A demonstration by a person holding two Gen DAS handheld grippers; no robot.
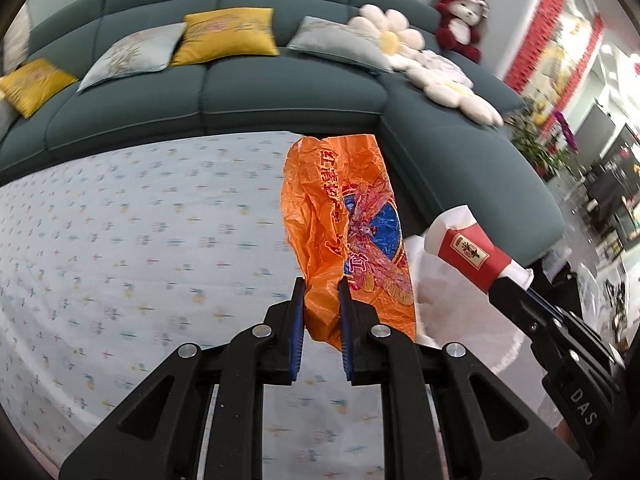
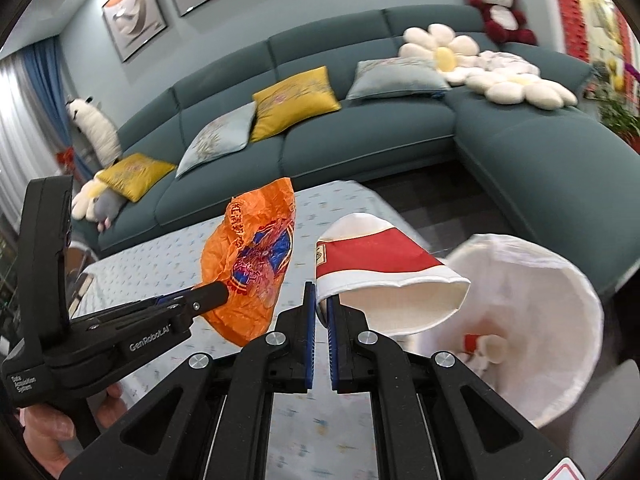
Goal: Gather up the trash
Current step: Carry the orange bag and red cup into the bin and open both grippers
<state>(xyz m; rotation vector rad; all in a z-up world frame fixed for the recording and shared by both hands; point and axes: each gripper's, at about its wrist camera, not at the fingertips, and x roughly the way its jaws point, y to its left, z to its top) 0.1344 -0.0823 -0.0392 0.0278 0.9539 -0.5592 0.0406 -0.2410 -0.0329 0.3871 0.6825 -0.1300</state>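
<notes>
My left gripper (image 1: 321,290) is shut on a crumpled orange snack wrapper (image 1: 348,232) and holds it up above the table; the wrapper also shows in the right wrist view (image 2: 250,264). My right gripper (image 2: 321,294) is shut on the rim of a flattened red and white paper cup (image 2: 384,272), held in the air; the cup also shows in the left wrist view (image 1: 474,256). A white lined trash bin (image 2: 532,300) stands open just right of the cup, with a small red and white scrap (image 2: 482,346) inside.
The table (image 1: 120,264) wears a pale patterned cloth. A teal corner sofa (image 2: 360,128) with yellow and grey cushions, flower pillows and a plush bear stands behind. Plants and shelves are at the far right (image 1: 536,148).
</notes>
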